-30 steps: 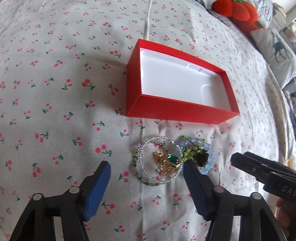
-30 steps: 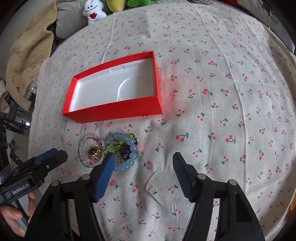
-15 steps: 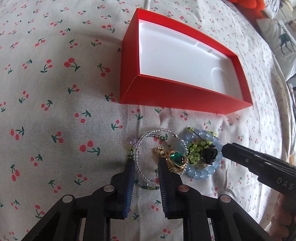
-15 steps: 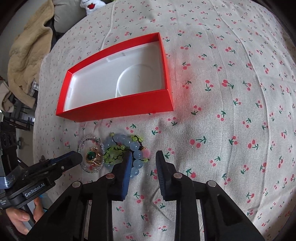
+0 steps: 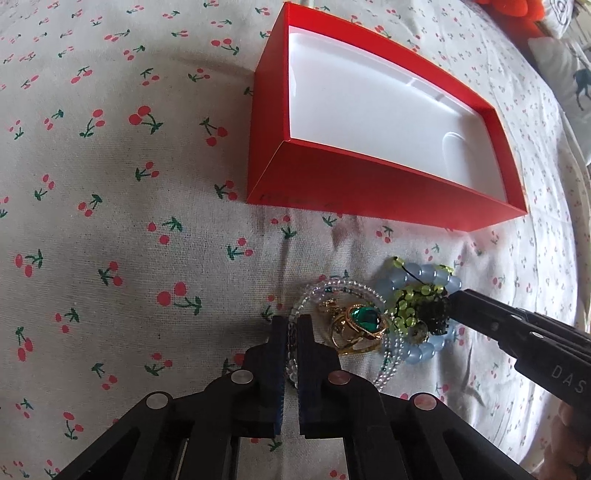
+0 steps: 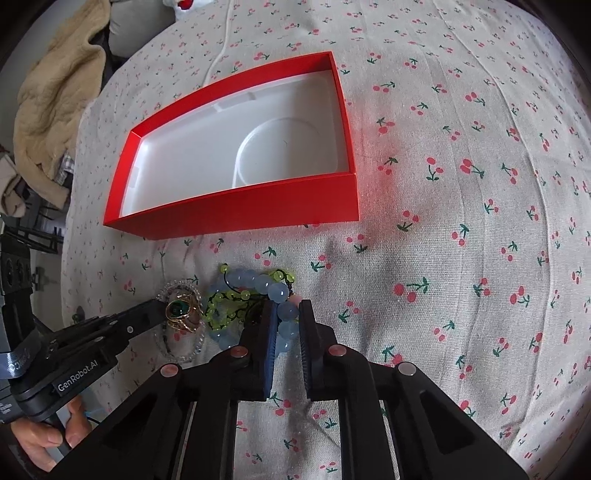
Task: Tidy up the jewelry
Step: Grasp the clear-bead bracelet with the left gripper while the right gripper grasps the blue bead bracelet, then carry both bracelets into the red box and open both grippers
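Observation:
A red box (image 5: 369, 192) (image 6: 240, 210) with an empty white liner lies open on the cherry-print sheet. In front of it sits a small jewelry pile: a clear bead bracelet (image 5: 343, 284) (image 6: 177, 286), a gold ring with a green stone (image 5: 364, 319) (image 6: 177, 310), a blue bead bracelet (image 5: 417, 273) (image 6: 258, 282) and a yellow-green bead strand (image 5: 410, 302) (image 6: 221, 314). My left gripper (image 5: 293, 328) (image 6: 159, 306) is shut on the clear bracelet's near side. The jaws of my right gripper (image 6: 286, 321) (image 5: 456, 302) are closing, with the blue beads pinched between the pads.
A beige blanket (image 6: 55, 92) hangs over the bed's far left edge, beside a white plush toy (image 6: 181, 3). A white cable (image 6: 225, 48) runs behind the box. An orange plush (image 5: 517, 9) and a deer-print pillow (image 5: 569, 81) lie far right. A hand (image 6: 40, 443) holds the left gripper.
Both grippers came down onto the jewelry pile and closed from wide open. The left took the clear bracelet, the right took the blue beads.

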Demonstrator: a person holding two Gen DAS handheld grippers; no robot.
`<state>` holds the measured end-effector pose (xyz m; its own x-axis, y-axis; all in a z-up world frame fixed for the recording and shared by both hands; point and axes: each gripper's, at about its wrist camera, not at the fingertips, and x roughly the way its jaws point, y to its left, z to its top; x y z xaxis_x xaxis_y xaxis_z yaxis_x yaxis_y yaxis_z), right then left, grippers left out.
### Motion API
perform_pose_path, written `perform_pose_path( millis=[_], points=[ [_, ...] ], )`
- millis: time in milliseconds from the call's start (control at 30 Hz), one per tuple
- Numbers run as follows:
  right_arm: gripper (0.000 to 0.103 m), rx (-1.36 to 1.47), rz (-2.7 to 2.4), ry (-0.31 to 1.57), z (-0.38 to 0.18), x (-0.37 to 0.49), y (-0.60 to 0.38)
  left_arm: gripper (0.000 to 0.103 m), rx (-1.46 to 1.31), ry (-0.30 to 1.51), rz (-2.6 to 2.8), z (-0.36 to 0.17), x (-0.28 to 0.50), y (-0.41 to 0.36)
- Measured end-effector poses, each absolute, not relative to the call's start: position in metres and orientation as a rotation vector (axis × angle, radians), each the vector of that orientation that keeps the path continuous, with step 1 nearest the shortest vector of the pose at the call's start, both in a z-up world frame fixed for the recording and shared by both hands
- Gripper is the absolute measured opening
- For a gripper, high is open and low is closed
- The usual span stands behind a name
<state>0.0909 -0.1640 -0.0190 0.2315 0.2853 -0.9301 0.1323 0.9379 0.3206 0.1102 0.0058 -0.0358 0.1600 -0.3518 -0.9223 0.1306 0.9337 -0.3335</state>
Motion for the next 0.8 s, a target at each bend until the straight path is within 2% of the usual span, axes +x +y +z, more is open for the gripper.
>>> perform_pose_path(
  millis=[800],
  points=[
    [0.013, 0.407, 0.204, 1.093, 0.07, 0.07, -0.15, 0.0, -0.299, 1.122, -0.501, 0.05, 0.097, -0.001]
  ],
)
